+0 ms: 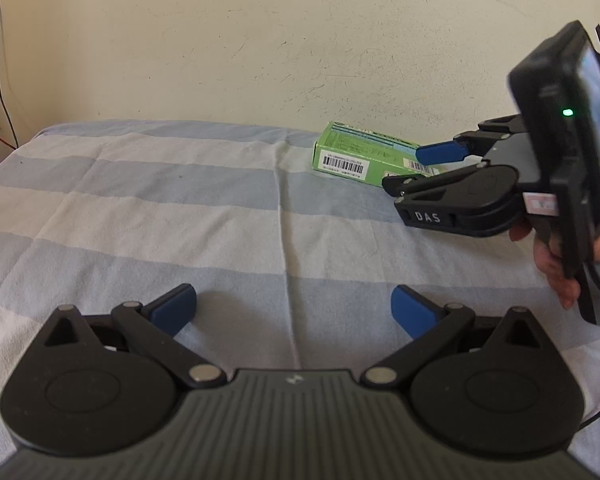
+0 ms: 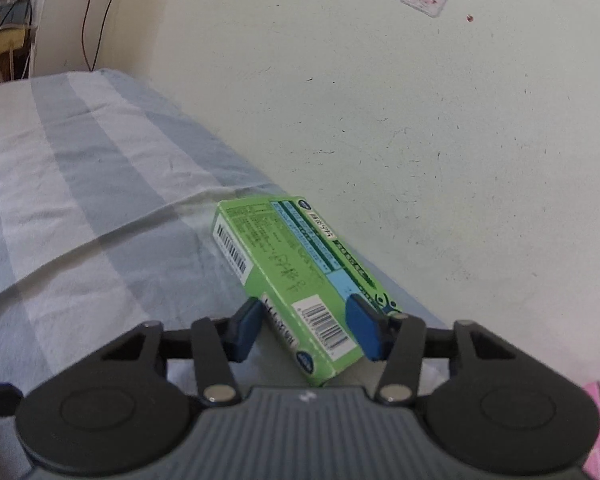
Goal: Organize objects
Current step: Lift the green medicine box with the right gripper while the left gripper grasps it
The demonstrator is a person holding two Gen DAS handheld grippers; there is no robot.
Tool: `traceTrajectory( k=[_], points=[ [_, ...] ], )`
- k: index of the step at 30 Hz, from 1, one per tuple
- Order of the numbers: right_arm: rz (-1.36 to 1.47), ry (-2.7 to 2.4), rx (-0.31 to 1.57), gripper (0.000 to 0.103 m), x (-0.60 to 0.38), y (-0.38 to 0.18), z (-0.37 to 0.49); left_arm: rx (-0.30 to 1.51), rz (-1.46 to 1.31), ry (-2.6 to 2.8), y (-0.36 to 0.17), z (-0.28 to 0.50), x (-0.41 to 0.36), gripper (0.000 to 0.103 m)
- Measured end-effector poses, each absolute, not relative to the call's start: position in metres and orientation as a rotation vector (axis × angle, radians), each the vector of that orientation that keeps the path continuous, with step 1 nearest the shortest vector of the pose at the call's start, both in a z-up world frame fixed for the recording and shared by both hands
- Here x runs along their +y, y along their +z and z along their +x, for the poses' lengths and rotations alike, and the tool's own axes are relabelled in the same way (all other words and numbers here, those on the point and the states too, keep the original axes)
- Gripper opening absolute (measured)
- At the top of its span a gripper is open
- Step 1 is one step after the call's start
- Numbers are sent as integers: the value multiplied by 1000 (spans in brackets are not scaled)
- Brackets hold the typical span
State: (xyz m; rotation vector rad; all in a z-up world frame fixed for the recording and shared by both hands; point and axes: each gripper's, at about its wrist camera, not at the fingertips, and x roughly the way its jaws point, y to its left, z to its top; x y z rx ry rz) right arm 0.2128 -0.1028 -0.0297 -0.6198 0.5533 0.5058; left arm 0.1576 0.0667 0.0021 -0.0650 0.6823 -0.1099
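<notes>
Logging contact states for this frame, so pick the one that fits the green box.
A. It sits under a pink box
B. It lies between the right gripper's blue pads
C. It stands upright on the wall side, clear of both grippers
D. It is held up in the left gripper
B. The right wrist view shows the green box lying on the striped cloth with the right gripper pads on either side of its near end; the left gripper is open with nothing between its pads.

Box (image 1: 354,154) lies flat on bedsheet (image 1: 180,220), at its far edge, close against wall (image 1: 260,40). Right gripper (image 2: 306,326) straddles box's near end, one finger each side. Left gripper (image 1: 294,310) over sheet, left of and nearer than box, well apart.
</notes>
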Motion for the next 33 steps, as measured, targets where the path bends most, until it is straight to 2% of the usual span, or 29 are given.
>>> traceTrajectory(
  k=[2, 3, 4, 6, 12, 17, 20, 21, 23, 24, 25, 26, 27, 33],
  points=[
    [-555, 544, 555, 41, -104, -20, 215, 674, -123, -120, 6, 158, 77, 103],
    [-506, 549, 542, 48, -109, -13, 217, 648, -160, -110, 10, 157, 83, 103],
    [-463, 540, 535, 64, -115, -5, 220, 633, -187, -87, 14, 161, 89, 103],
    [-348, 517, 543, 77, -130, 7, 235, 661, -238, -97, 24, 180, 99, 103],
    [-42, 424, 641, 79, -186, -1, 261, 624, -169, -200, 59, 260, 86, 103],
    [111, 458, 712, 80, -210, -23, 261, 650, -106, -249, 41, 321, 51, 103],
    [102, 511, 728, 88, -202, -27, 261, 702, -143, -256, 24, 346, 47, 103],
    [88, 527, 726, 91, -198, -27, 262, 724, -167, -276, 18, 352, 47, 100],
    [52, 533, 732, 92, -184, -32, 267, 782, -174, -320, 5, 356, 41, 83],
    [39, 529, 746, 89, -178, -35, 270, 761, -178, -337, 2, 351, 37, 82],
    [41, 535, 772, 82, -174, -40, 275, 762, -174, -365, 2, 346, 33, 80],
    [34, 532, 761, 82, -170, -41, 273, 765, -170, -373, 2, 341, 30, 79],
    [27, 552, 764, 70, -168, -40, 271, 770, -166, -362, 4, 335, 28, 79],
    [-97, 529, 747, 69, -168, -36, 212, 803, -148, -414, 8, 270, 21, 79]
  ],
)
